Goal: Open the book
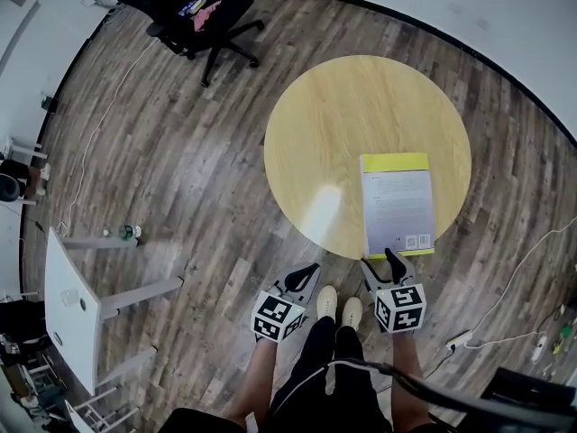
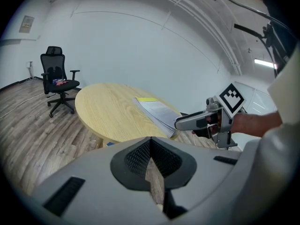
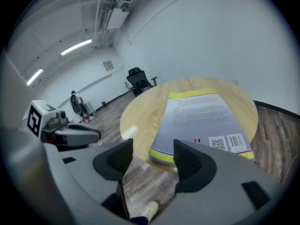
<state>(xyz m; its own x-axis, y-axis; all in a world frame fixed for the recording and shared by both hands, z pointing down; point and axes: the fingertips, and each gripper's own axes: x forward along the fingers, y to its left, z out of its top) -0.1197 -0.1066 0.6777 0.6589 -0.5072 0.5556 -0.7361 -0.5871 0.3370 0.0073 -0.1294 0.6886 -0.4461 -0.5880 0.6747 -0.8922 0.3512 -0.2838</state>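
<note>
round table [image 1: 361,106] | black office chair [image 1: 230,12] | white desk [image 1: 63,278] | wood floor [image 1: 180,170]

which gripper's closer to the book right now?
Right. The right gripper is at the book's near edge, jaws apart. The left gripper hangs farther left, short of the table, jaws together.

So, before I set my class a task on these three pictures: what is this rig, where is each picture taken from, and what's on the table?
No robot here: a person stands holding a grey two-jaw tool in each hand. One picture looks down from a camera on the person's head; the other two come from cameras riding on each tool. The left tool has its jaws together and holds nothing. The right tool has its jaws apart, empty, at the near edge of the closed grey book with yellow edging, which lies on the round pale wooden table.
</note>
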